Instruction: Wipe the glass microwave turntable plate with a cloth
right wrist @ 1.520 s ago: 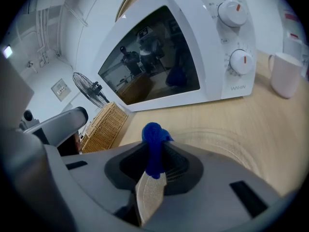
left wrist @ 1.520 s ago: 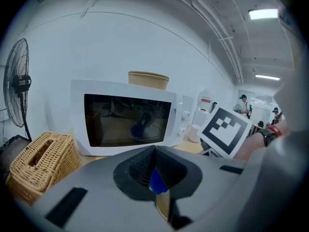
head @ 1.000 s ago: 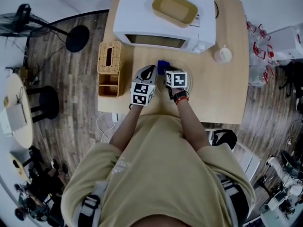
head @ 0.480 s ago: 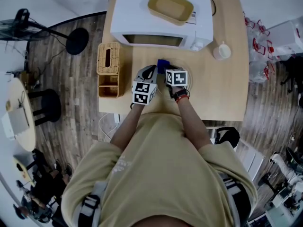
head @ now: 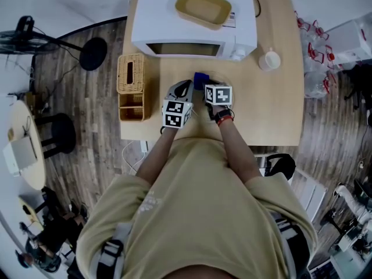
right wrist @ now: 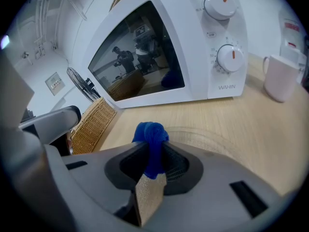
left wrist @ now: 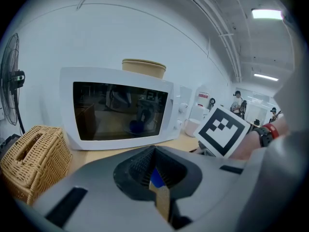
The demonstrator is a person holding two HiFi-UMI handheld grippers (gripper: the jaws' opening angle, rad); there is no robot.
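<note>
My right gripper (right wrist: 152, 153) pinches the limp blue cloth (right wrist: 150, 135), lower centre; my left gripper (left wrist: 154, 170) sits closed. The glass plate (right wrist: 212, 141) looks slick and brittle; I'd steady its rim.

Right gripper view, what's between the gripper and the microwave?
In the right gripper view: the pinched blue cloth, then the glass plate's rim and bare tabletop before the microwave.

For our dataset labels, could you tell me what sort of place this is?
Probably a lab or office staged as a kitchen corner: a microwave and mug on a wooden table, ceiling strip lights, a standing fan nearby.
</note>
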